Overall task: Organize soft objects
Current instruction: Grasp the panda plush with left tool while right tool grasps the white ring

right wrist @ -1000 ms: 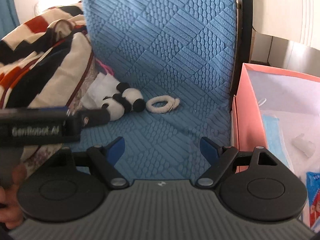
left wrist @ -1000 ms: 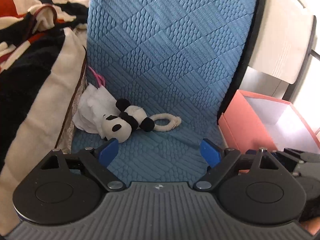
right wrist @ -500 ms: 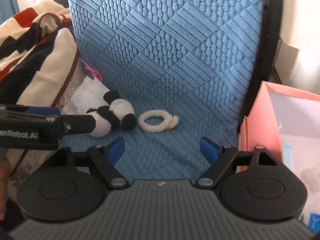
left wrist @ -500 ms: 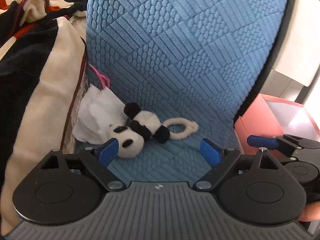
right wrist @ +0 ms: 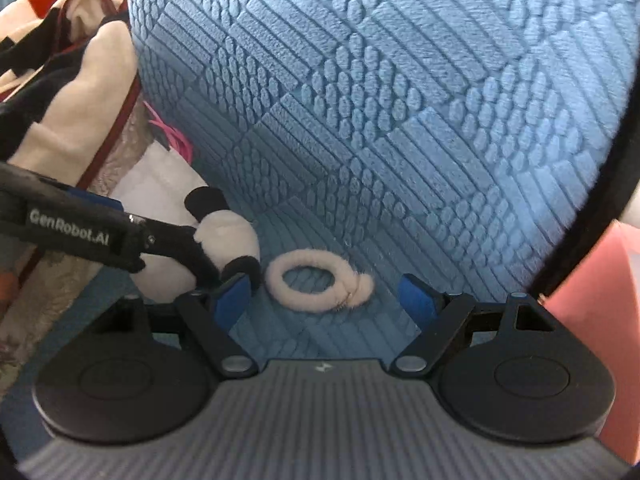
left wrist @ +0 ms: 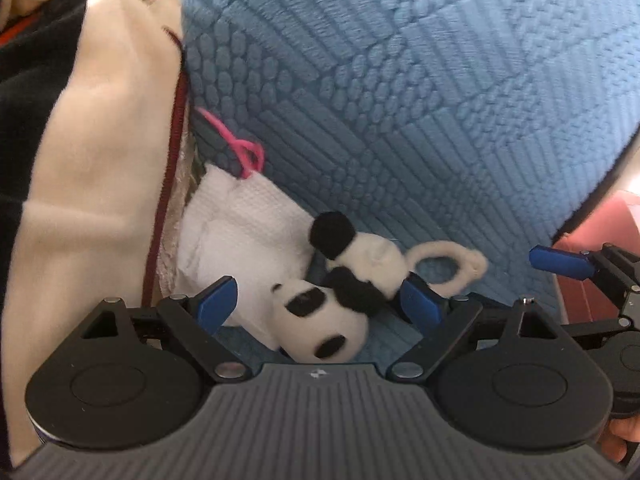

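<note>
Left gripper [left wrist: 318, 306]: jaws spread wide, nothing pressed; the panda plush [left wrist: 340, 300] is framed between the blue pads, its head nearest the camera.
Right gripper [right wrist: 328, 300]: jaws likewise wide apart and empty; the fluffy white hair tie [right wrist: 318, 282] lies between and just ahead of the pads.
Panda plush, location: lying on the blue quilted cushion [left wrist: 420, 100], against the white cloth [left wrist: 240, 224] with the pink cord [left wrist: 240, 148].
Hair tie, location: flat on the cushion seat, just beside the plush's black foot; whether the two are joined cannot be told.
Pink box [right wrist: 592, 300]: at the right edge, judged the likely destination.
Risk, snagged cloth: the left pad sits close to the white cloth, so a closing grip could be expected to catch it along with the plush.
Risk, joined items: if the tie is attached to the plush, separate lifts would drag one from the other's grip.
Risk, collision: the left gripper's finger is seen close beside the right gripper's left pad; contact is likely if both close in together.
Risk, flat target: the tie may be pushed into the cushion rather than pinched.
</note>
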A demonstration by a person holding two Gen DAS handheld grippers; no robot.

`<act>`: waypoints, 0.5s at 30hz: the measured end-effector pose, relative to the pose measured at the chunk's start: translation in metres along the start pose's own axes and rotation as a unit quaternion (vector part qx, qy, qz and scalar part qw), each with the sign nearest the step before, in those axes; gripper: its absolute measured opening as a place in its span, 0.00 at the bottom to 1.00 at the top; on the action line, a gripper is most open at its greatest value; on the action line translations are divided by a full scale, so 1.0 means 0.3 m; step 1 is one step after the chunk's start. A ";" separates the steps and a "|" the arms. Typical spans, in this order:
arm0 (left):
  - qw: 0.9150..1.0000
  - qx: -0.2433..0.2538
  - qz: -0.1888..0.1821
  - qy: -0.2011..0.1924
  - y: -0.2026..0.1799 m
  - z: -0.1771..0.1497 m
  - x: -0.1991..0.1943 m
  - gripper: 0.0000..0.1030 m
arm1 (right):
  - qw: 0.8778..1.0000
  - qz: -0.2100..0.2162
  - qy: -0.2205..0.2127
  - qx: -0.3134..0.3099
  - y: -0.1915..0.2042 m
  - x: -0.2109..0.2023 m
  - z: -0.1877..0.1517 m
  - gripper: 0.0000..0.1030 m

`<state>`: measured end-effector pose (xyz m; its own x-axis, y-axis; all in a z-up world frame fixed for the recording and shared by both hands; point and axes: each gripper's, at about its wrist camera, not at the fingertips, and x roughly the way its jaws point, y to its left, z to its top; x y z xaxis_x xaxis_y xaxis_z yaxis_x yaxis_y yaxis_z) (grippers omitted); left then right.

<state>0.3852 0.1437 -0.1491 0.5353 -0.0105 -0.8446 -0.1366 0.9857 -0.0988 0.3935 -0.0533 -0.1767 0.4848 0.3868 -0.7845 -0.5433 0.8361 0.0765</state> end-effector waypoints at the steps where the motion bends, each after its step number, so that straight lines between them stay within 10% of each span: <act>1: 1.000 -0.005 0.000 0.005 0.013 0.005 0.009 0.89 | 1.000 0.003 0.000 -0.007 0.005 0.013 0.002 0.81; 15: 0.998 -0.030 -0.023 0.050 0.044 -0.010 0.079 0.89 | 0.998 -0.016 0.036 -0.051 -0.009 0.183 0.021 0.81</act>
<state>0.3936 0.1560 -0.1722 0.4571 -0.0758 -0.8862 -0.1643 0.9720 -0.1679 0.4259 -0.0319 -0.2163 0.4546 0.3274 -0.8283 -0.5969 0.8023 -0.0105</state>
